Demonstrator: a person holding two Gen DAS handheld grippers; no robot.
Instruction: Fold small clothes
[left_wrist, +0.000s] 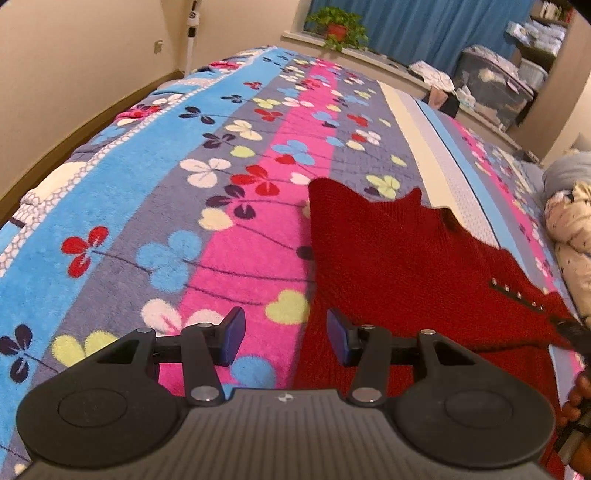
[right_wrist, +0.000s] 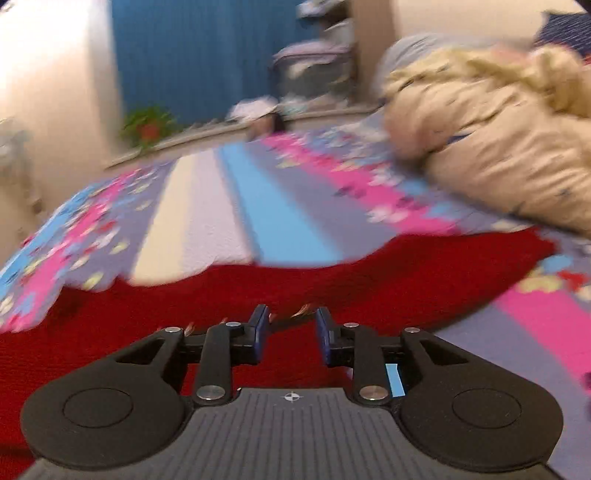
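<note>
A red knitted garment lies spread on the flowered bed blanket. A short row of small metal studs shows near its right side. My left gripper hovers open over the garment's left edge, one pad above the blanket and the other above the red knit, with nothing between them. In the blurred right wrist view the garment fills the foreground. My right gripper is low over it with its jaws apart. A dark studded strip runs just past the fingertips, and the pads do not press on it.
A beige padded coat is heaped on the bed to the right of the garment. The wall runs along the bed's left side. Beyond the bed stand a potted plant, blue curtains and storage boxes. A person's hand shows at the right edge.
</note>
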